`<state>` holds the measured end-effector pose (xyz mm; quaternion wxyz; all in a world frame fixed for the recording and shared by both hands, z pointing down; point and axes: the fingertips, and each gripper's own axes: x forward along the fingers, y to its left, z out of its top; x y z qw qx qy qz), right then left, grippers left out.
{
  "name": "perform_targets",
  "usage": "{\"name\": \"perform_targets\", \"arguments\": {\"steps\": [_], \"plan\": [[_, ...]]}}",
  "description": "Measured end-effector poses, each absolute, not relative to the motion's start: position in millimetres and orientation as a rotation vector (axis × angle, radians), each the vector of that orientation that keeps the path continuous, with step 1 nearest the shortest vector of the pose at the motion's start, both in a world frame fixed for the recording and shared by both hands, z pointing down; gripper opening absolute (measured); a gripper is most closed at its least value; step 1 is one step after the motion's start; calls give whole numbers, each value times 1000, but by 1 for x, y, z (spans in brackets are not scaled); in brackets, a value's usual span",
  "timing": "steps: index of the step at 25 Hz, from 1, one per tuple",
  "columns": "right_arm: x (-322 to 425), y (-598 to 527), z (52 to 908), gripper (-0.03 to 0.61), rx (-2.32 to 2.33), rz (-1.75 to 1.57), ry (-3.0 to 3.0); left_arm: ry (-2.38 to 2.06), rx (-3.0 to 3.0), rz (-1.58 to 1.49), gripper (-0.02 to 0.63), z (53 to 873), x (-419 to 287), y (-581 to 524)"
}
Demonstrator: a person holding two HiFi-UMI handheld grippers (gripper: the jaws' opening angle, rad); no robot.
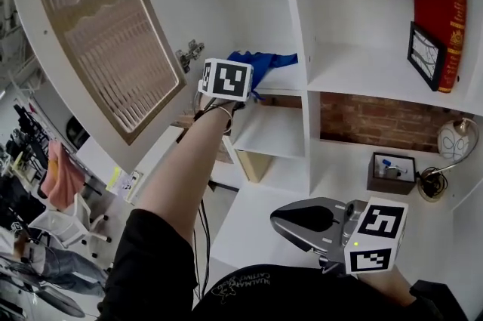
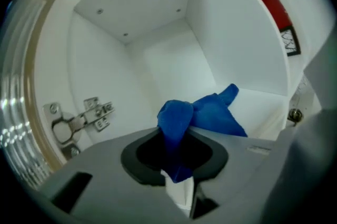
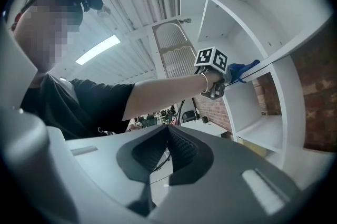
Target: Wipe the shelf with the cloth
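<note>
- Left gripper (image 2: 176,157): jaws pinched on a bunched fold of the blue cloth (image 2: 205,115).
- Rest of the cloth lies on the white shelf (image 2: 263,107), tip toward the back right corner.
- Metal hinge (image 2: 79,117) on the compartment's left wall, near the front edge.
- Red book (image 2: 275,9) and framed picture (image 2: 291,41) past the right divider.

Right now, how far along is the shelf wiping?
Done: the cupboard door is open, and the left claw pinches the blue cloth, which lies on the shelf. In hand: wiping there. The right claw is shut and empty. What's left can't be judged.
</note>
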<state>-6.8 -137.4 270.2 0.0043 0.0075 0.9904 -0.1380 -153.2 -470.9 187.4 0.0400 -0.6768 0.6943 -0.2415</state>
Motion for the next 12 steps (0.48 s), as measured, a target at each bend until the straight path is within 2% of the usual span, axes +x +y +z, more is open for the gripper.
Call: {"name": "perform_targets", "arguments": {"steps": [2, 5, 12], "plan": [[-5, -135, 271, 9, 38, -433, 3098, 2012, -2106, -821, 52, 189, -120, -470], [2, -129, 272, 9, 40, -421, 3096, 1942, -2193, -787, 50, 188, -80, -469], [34, -126, 293, 9, -40, -493, 3058, 1962, -2275, -682, 52, 188, -52, -469]]}}
